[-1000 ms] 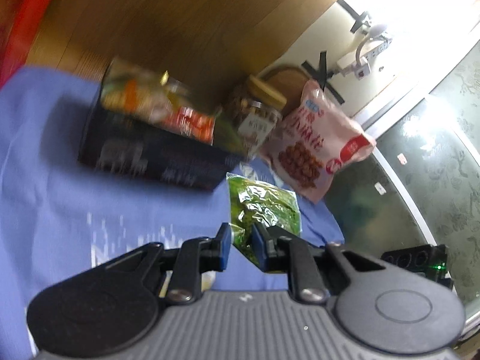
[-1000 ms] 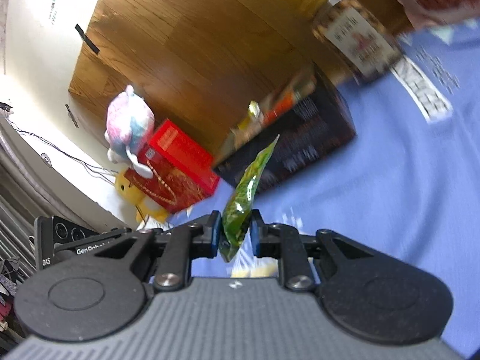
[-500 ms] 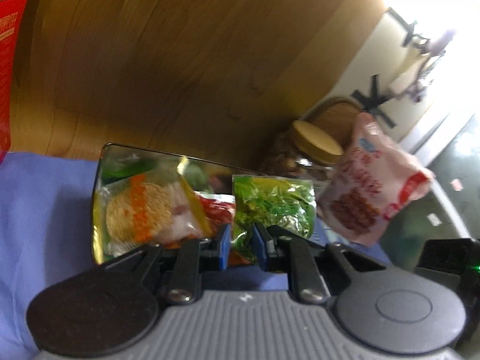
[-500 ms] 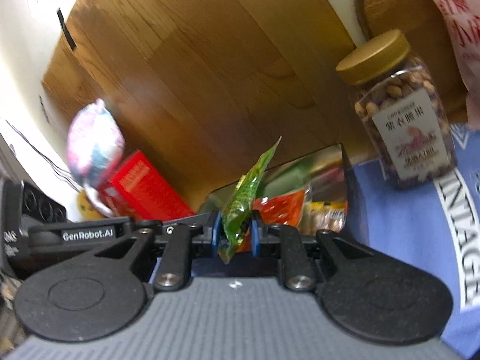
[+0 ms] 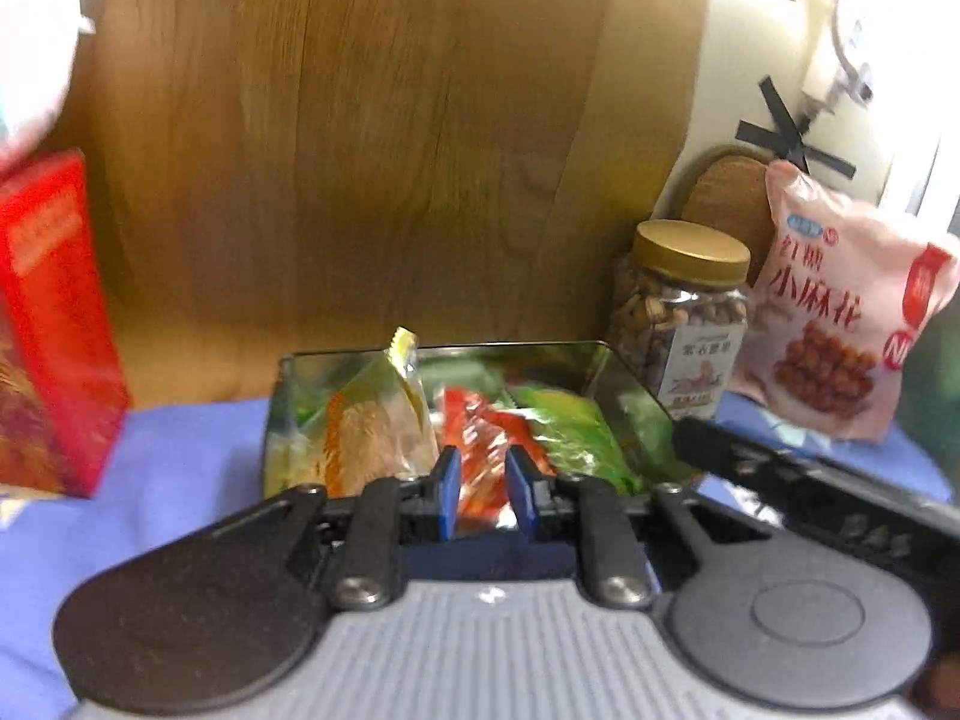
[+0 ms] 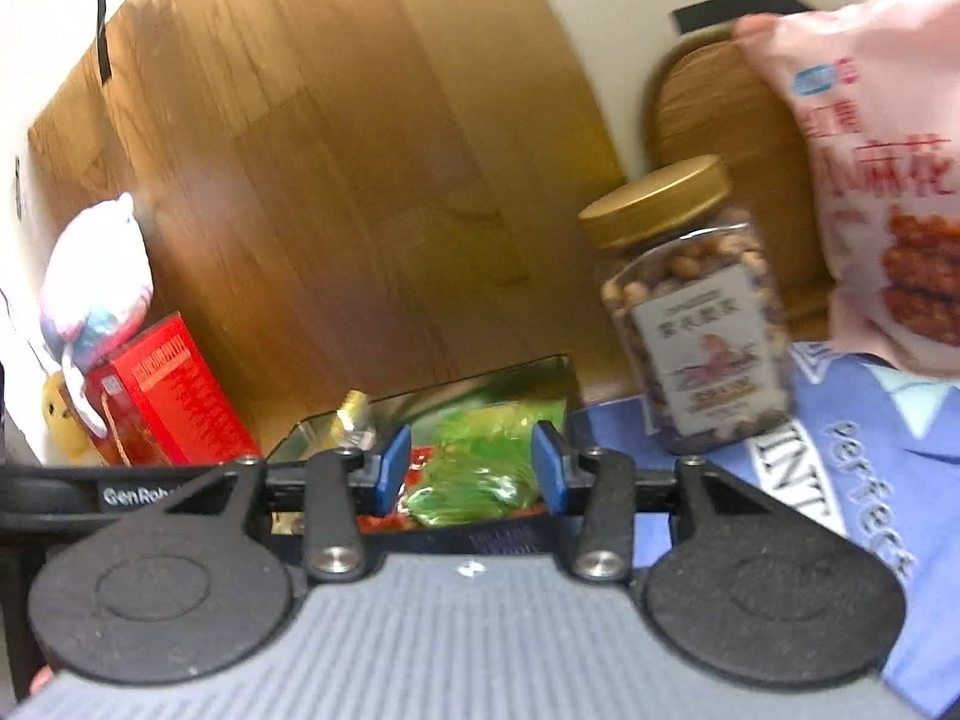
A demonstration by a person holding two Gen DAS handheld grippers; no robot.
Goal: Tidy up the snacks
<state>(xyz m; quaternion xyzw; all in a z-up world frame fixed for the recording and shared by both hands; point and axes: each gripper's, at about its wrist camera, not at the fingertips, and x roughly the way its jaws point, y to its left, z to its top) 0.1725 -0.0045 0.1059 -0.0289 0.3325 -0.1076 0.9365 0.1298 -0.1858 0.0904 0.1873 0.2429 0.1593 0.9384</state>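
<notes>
A shiny box (image 5: 288,384) on the blue cloth holds several snack packets: a pale orange one (image 5: 366,432), a red one (image 5: 486,438) and green ones (image 5: 570,426). My left gripper (image 5: 485,495) is open a little, empty, just in front of the box. My right gripper (image 6: 471,471) is open wide over the box (image 6: 540,366), with a green packet (image 6: 474,462) lying in the box between its fingers. The right gripper's arm (image 5: 810,480) shows at the right of the left wrist view.
A nut jar with a gold lid (image 5: 684,318) (image 6: 696,324) and a pink snack bag (image 5: 840,312) (image 6: 882,180) stand right of the box. A red carton (image 5: 54,324) (image 6: 162,396) and a plush toy (image 6: 96,282) stand left. A wooden board (image 5: 360,150) backs the table.
Both grippers moved up to the box and opened. The green packets they held now lie in the box.
</notes>
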